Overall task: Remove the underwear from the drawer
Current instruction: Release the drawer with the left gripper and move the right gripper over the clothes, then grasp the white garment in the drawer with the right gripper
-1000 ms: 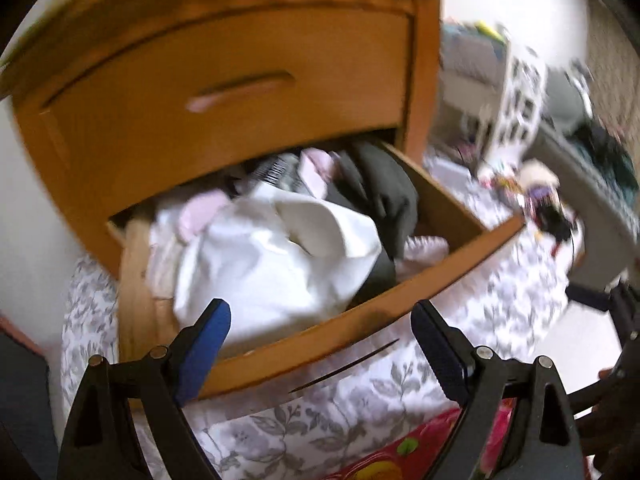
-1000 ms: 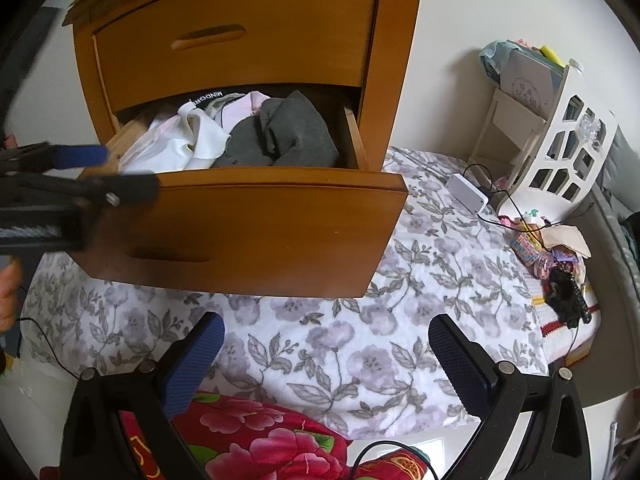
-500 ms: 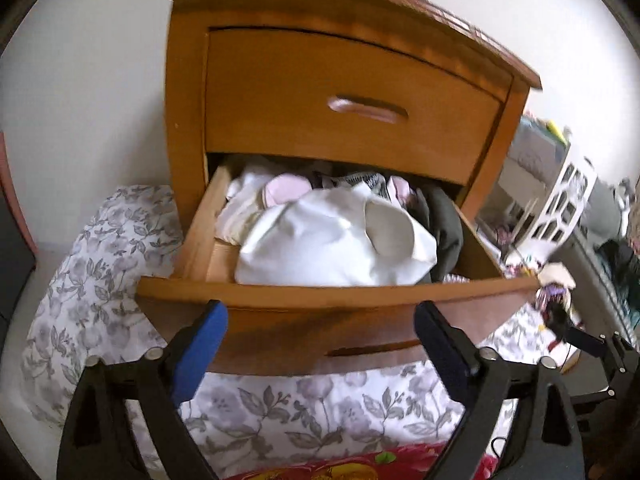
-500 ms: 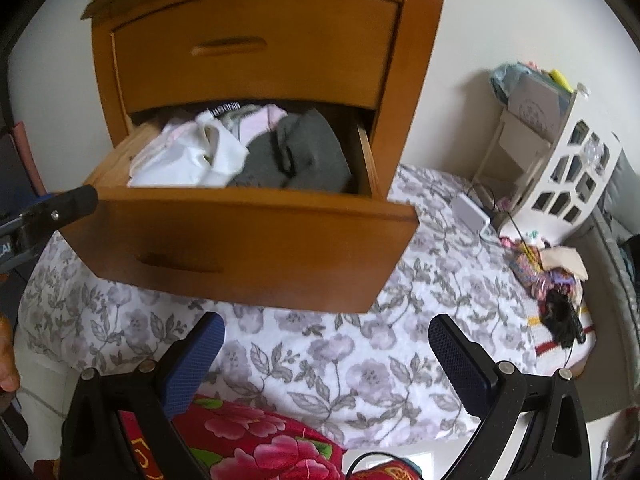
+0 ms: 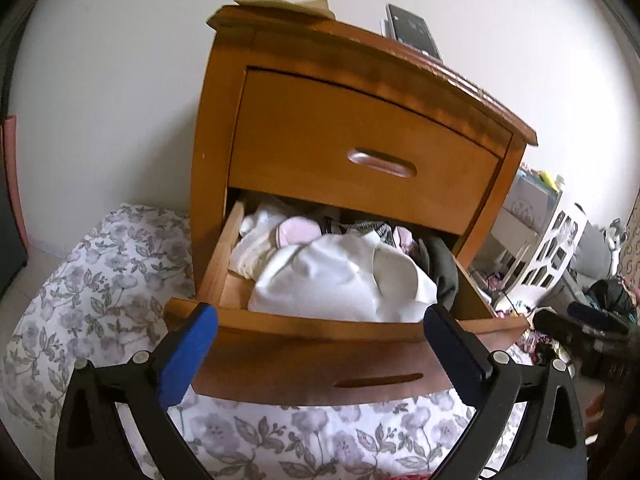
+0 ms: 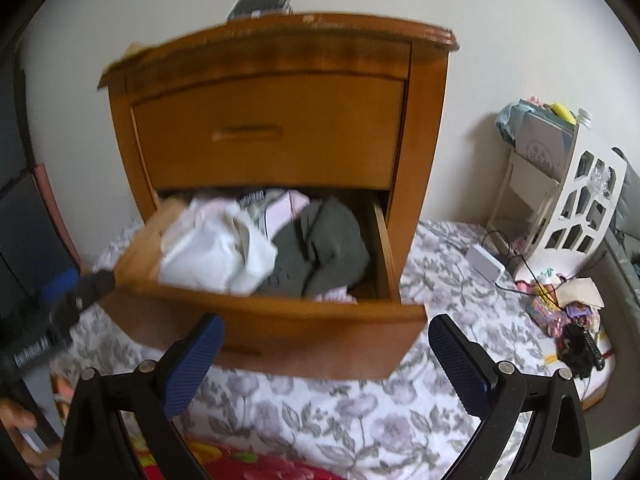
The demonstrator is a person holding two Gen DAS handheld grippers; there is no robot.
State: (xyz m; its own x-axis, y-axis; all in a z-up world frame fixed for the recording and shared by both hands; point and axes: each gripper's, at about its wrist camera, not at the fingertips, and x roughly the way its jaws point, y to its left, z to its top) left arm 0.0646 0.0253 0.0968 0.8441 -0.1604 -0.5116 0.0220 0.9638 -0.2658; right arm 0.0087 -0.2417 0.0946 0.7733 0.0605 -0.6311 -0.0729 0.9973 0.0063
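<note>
The underwear is a loose heap of soft, light fabric filling the open lower drawer of the nightstand. It will most likely collapse and drape when lifted, and neighbouring pieces may cling and follow. The white garment lies on top, bunched into raised folds; a raised fold near its upper edge is the likely best place to pinch, since flat cloth offers little to close on. The grey garment beside it is similarly crumpled.

The left hand-held gripper has its jaws spread wide and holds nothing. The white garment sits just ahead of and above its fingertips, beyond the drawer front, roughly centred between the jaws.

The right hand-held gripper is likewise wide open and empty. The drawer lies ahead of it and slightly toward its left finger; the grey garment is nearest, the white one further left. Neither gripper touches cloth or wood. Both are short of the drawer front, over the floral bedcover.
</note>
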